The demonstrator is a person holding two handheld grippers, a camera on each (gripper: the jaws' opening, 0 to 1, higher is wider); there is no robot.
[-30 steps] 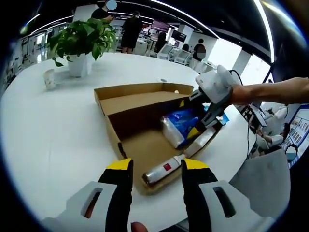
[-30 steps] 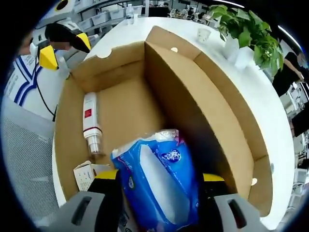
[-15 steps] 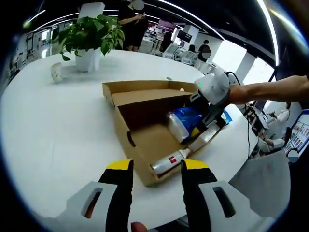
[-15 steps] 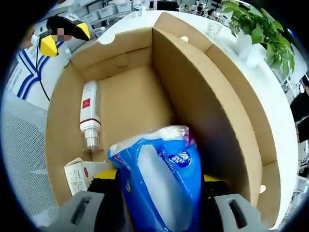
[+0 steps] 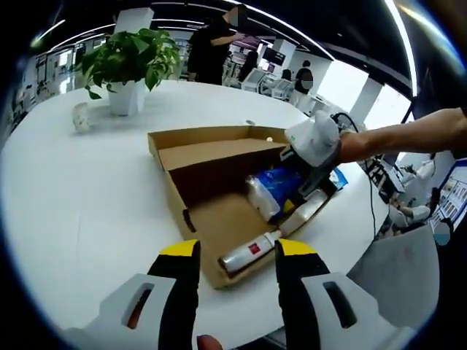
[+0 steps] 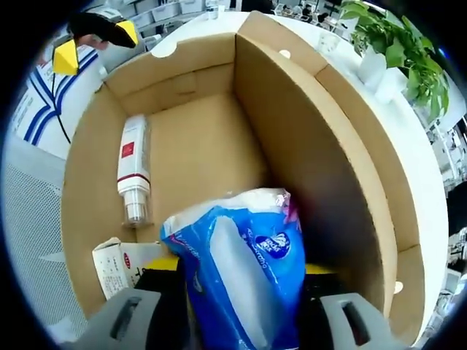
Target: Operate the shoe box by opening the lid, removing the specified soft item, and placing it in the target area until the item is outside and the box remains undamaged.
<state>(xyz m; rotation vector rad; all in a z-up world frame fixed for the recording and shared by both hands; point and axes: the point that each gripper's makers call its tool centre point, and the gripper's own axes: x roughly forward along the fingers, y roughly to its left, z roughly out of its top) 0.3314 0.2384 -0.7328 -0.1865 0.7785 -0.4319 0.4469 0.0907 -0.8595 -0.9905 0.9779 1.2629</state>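
An open cardboard shoe box [image 5: 191, 211] [image 6: 350, 168] lies on a white table [image 5: 80, 189], its lid folded back. Inside, my right gripper [image 6: 241, 273] is shut on a blue soft tissue pack [image 6: 244, 281] [image 5: 273, 188], which fills the space between its jaws and is held above the box floor. A white bottle with a red label [image 6: 130, 171] [image 5: 246, 253] lies along one box wall, and a small white carton [image 6: 117, 264] sits in the corner beside it. My left gripper [image 5: 235, 251] stands open near the box's near corner, holding nothing. The right gripper [image 5: 312, 149] reaches into the box from the right.
A potted green plant [image 5: 128, 62] and a small white cup [image 5: 79, 117] stand at the table's far side. A grey chair [image 5: 398, 273] sits off the table's right edge. People stand in the background. The left gripper [image 6: 91, 36] shows beyond the box's far end.
The tissue pack stays clamped in my right gripper with little visible shift. The left gripper view has swung slightly; the box, bottle and carton lie where they were.
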